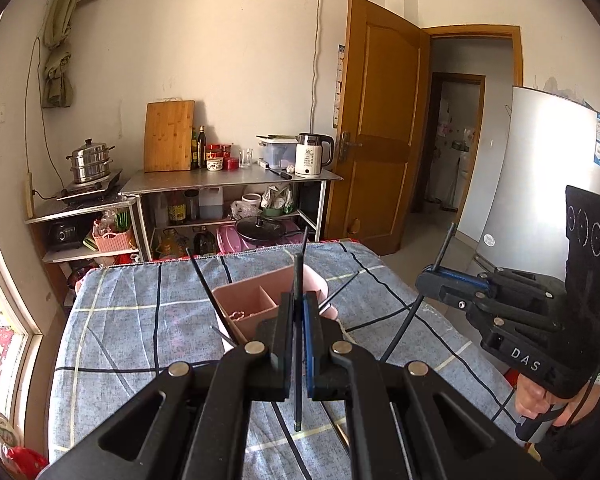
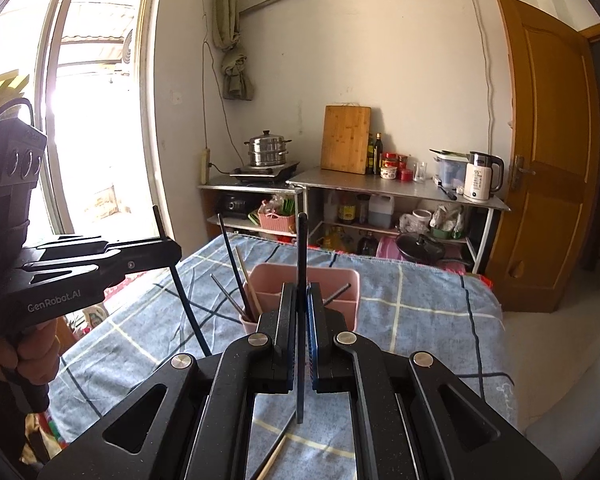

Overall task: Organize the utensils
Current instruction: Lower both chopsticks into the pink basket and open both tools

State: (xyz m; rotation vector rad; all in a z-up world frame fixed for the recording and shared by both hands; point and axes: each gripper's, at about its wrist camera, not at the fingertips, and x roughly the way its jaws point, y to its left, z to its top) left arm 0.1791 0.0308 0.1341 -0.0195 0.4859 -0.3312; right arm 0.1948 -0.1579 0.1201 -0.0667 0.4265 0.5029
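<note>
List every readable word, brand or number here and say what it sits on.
"DAS": side of the black right gripper.
"GenRobot.AI": side of the black left gripper.
"55": white electric kettle on the steel shelf.
Blue stickers on the silver fridge and the bottle labels: too small to read.

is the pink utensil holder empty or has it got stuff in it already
Not empty. The pink utensil holder already has several chopsticks leaning in its left compartment; another dark stick pokes out at its right.

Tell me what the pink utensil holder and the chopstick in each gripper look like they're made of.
Pink holder: likely matte molded plastic, with smooth uniform walls and thin dividers. Chopsticks in the left gripper and right gripper: dark, slim, dull-finished, probably plastic or coated alloy; I can't tell which.
</note>
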